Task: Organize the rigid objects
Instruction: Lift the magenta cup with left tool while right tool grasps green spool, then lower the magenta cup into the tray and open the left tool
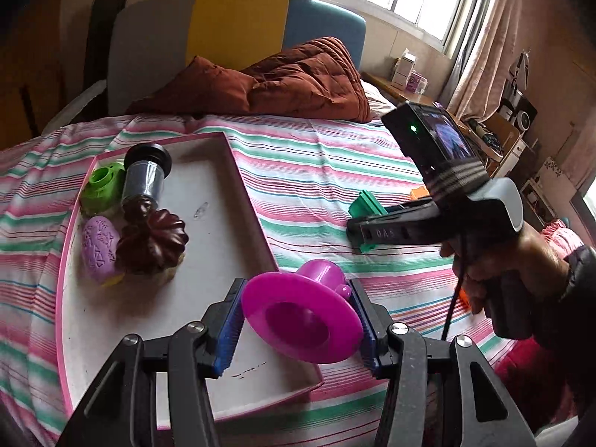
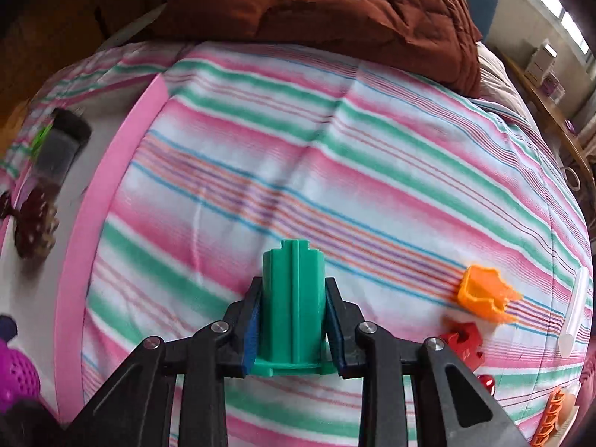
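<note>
I am holding a magenta funnel-shaped piece (image 1: pixel 303 316) in my left gripper (image 1: pixel 298 326), the blue pads (image 1: pixel 230 329) closed against its wide flared rim from both sides. It is hanging over the near right edge of the pink-rimmed white tray (image 1: pixel 223 201), which is lying on the striped bedsheet (image 1: pixel 316 171). At the tray's far left end, a lime green ring piece (image 1: pixel 102 186), a black-capped clear cylinder (image 1: pixel 145 175), a dark maroon fluted piece (image 1: pixel 151 240) and a lilac patterned egg shape (image 1: pixel 100 247) are sitting bunched together, touching.

My right gripper (image 2: pixel 292 324) is clamping a green ribbed cylinder (image 2: pixel 292 305), pads pressing its sides, above the sheet just right of the tray. An orange cutter-like shape (image 2: pixel 484 294), a red notched piece (image 2: pixel 463 339) and a white tube (image 2: pixel 575 309) are lying on the sheet to its right.
</note>
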Available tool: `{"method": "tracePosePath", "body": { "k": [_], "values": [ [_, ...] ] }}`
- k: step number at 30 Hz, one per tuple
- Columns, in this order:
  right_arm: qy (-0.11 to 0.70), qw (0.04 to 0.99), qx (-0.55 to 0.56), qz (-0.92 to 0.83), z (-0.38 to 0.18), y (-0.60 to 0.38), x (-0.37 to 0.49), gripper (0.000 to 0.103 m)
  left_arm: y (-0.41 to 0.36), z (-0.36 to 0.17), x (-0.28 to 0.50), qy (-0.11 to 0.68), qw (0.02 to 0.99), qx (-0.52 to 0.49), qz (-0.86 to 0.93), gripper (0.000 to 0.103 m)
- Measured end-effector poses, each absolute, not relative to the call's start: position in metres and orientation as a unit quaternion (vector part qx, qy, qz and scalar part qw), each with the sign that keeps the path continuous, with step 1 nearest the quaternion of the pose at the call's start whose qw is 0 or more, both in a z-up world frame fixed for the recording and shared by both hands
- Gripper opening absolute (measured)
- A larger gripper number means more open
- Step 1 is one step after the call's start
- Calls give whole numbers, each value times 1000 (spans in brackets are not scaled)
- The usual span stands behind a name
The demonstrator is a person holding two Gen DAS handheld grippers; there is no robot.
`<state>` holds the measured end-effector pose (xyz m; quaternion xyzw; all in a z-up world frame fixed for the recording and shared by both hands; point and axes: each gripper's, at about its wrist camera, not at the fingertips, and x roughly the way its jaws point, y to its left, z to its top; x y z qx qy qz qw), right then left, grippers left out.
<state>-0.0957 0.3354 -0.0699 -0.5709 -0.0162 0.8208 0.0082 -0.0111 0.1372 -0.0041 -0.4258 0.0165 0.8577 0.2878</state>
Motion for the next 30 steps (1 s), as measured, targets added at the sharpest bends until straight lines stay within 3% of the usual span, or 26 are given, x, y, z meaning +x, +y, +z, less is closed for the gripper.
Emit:
{"method": "tracePosePath", "body": {
  "k": [8,16,22,30],
  "values": [
    [-28,0,-534,845,-78,331,-66,30,108,-5,3,16,256,-420,870,53],
    [-118,21,-502,857,-79,308,-58,30,79,-11,6,-5,220,-431,875,53],
    [-142,23,-496,856,-80,303,-60,30,62,-15,8,-8,205,-431,878,53],
    [-160,22,-491,856,-81,299,-65,30,28,-21,-2,-61,183,-454,870,53]
  ]
}}
